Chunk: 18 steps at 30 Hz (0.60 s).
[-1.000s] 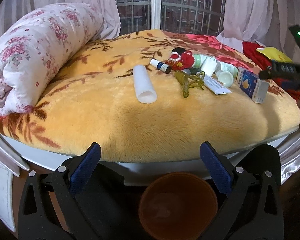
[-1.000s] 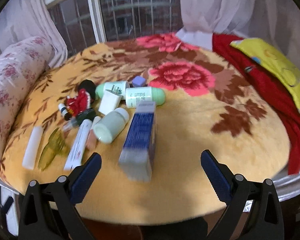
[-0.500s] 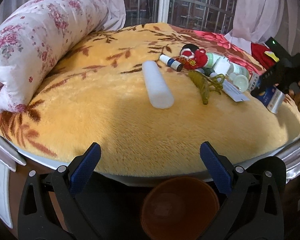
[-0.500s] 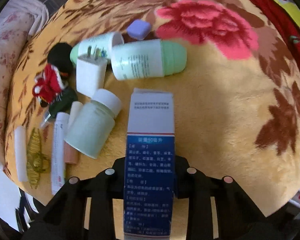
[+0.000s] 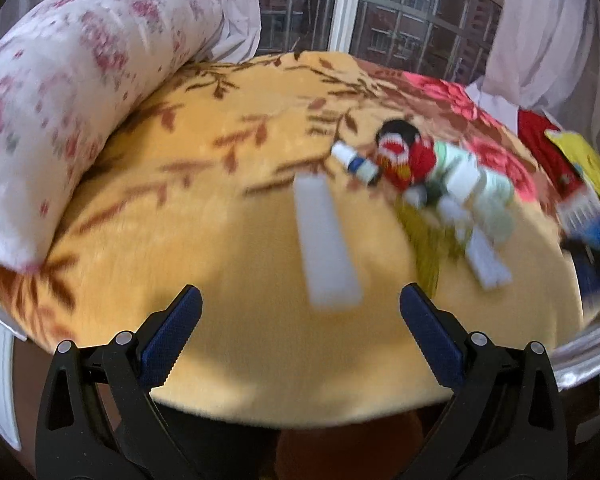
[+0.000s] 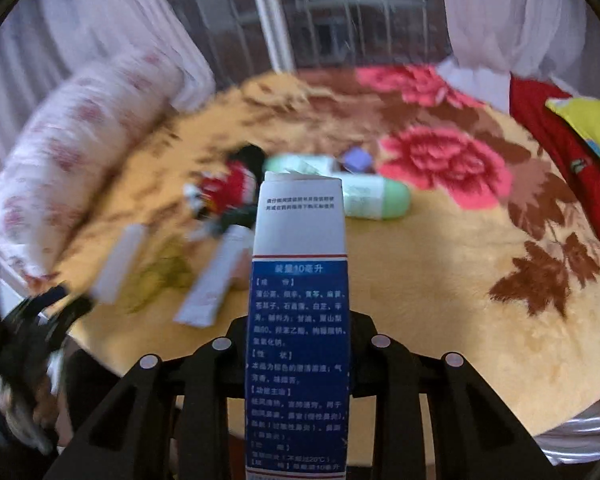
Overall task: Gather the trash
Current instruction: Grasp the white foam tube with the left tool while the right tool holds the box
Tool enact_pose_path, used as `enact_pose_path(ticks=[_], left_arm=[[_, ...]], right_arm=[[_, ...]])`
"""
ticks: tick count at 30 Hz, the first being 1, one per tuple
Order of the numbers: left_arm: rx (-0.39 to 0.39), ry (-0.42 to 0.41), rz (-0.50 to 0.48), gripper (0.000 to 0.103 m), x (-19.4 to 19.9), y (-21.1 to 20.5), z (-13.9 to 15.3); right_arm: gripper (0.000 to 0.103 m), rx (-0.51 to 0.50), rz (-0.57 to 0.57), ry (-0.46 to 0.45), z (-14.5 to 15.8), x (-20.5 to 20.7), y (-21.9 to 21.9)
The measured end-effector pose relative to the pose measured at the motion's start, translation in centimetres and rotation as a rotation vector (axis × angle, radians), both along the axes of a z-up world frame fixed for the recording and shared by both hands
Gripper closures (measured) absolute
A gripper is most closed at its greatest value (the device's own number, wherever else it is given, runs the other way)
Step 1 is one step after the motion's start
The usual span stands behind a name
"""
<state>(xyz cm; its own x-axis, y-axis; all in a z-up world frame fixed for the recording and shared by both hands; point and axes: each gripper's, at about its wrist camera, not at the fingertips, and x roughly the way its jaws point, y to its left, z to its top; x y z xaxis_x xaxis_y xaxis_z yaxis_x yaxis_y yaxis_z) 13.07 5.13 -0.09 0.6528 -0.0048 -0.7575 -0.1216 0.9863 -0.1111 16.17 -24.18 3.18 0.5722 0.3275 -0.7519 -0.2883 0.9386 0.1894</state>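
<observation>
On the bed [image 5: 260, 360], ordered left to right: a rolled floral quilt [image 5: 72, 92]; a white foam-like cylinder [image 5: 326, 240]; a greenish item too blurred to name [image 5: 432, 248]; a flat white tube [image 5: 488, 260]; pale green bottles [image 5: 496, 204]. My left tool [image 5: 300, 320] hovers over the near edge of the bed, fingers spread wide, empty. The cylinder lies just ahead of it; I judge it light and soft, best taken across its middle with modest pressure. A brown bin [image 5: 348, 448] shows below the bed edge. My right tool [image 6: 298, 360] is clamped on a blue-and-white carton [image 6: 300, 320], held clear above the bed. I judge the carton light, thin-walled and crushable; the grip on its narrow side faces near the lower half suits it. The bottles look rigid, smooth and prone to roll.
</observation>
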Motion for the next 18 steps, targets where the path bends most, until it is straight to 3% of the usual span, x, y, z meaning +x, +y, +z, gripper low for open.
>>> enact_pose_path(ticks=[7, 14, 18], left_arm=[[0.062, 0.099, 0.041, 0.006, 5.2, -1.3, -0.1], [0.094, 0.220, 0.050, 0.006, 8.4, -1.1, -3.8], [0.071, 0.192, 0.057, 0.009, 8.9, -0.3, -4.4]], right_arm=[[0.073, 0.055, 0.060, -0.032, -0.7, -2.6, 0.6], [0.073, 0.144, 0.023, 0.013, -2.3, -2.0, -0.9], [0.073, 0.165, 0.010, 0.034, -3.3, -1.9, -1.1]])
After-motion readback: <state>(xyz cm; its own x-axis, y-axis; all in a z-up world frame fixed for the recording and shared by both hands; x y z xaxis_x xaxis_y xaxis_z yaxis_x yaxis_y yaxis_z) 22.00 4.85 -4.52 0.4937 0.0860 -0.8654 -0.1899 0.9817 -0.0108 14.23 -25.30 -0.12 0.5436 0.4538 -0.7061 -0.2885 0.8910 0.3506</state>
